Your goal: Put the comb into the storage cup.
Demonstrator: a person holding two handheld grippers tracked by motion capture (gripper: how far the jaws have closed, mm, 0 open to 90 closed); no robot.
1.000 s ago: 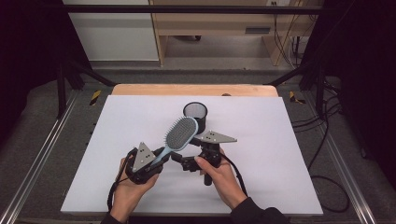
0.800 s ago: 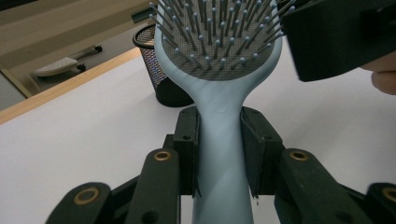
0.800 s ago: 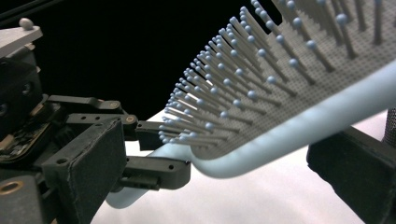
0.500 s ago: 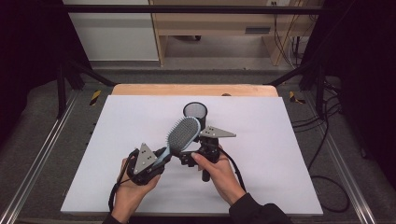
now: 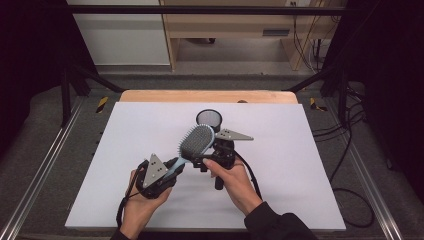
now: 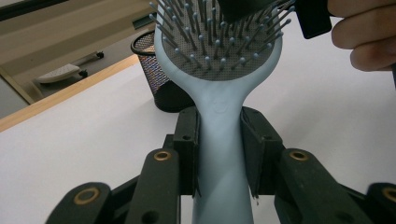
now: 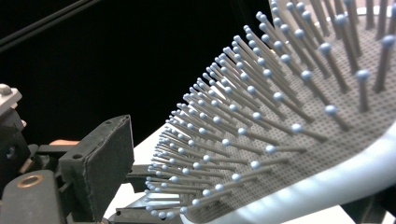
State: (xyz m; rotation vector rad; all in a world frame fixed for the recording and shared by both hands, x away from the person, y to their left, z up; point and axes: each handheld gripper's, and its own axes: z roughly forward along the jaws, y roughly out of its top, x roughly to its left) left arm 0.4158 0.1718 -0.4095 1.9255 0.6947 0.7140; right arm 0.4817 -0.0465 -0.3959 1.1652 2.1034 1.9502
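Left gripper [image 5: 170,167] clamps hairbrush [image 5: 196,141] by handle, pads [image 6: 187,140] pressing both sides; brush head raised over white table [image 5: 125,150], bristles up. Right gripper [image 5: 207,161] sits just beside brush head, jaws wide and just been closing, head between them, no pad contact seen. Best, I'd judge: keep left grip steady, close right squarely on head rim, not bristles. Mesh cup [image 5: 208,118] stands just beyond.

We count one blue hairbrush [image 5: 194,144] and one black mesh cup [image 5: 209,119] on one white tabletop [image 5: 300,170]. We also count two hand-held grippers: left hand-held gripper [image 5: 172,166], right hand-held gripper [image 5: 212,150].
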